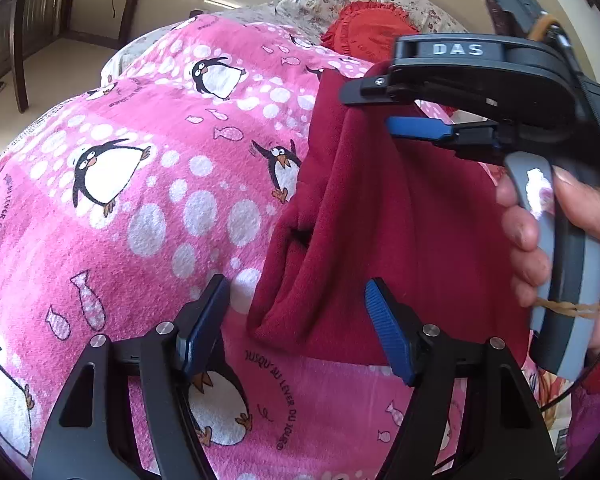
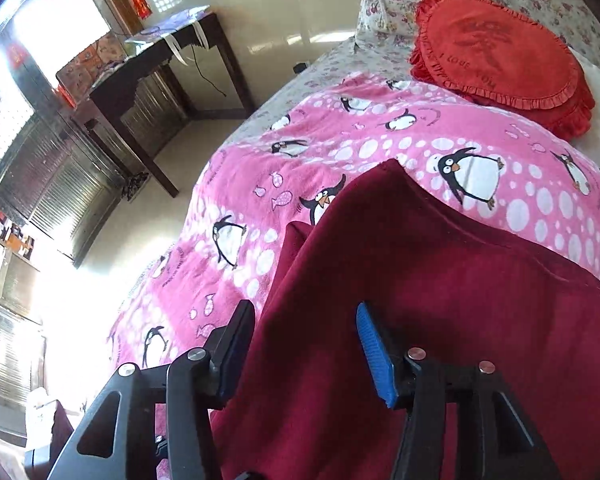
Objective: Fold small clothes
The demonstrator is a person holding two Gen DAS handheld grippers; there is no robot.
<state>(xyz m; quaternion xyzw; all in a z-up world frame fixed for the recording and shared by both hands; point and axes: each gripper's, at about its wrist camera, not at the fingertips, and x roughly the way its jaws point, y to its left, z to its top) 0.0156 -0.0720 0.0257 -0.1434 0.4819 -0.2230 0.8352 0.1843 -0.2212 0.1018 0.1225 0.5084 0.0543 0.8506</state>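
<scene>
We are midway through a fold, by our reading: the dark red garment (image 1: 380,220) lies bunched and partly doubled on the pink penguin blanket (image 1: 140,200) that covers the bed, toward the blanket's near edge, well short of the red frilled cushion (image 2: 500,56) and flowered pillows (image 2: 396,0) at the head end. Our left gripper (image 1: 300,320) hangs over the garment's near hem, jaws wide apart, nothing between the pads. Our right gripper (image 2: 304,344), seen from the left wrist with a hand (image 1: 560,248) round its handle, sits over the garment's far upper edge; from its own camera the jaws stand parted with cloth running up between them, and the pads do not look to press on it. The cloth is thick, fleecy and matte, with deep soft folds and one raised ridge. Next move likely calls for pinching a free edge on each side and drawing it flat before doubling it again.
</scene>
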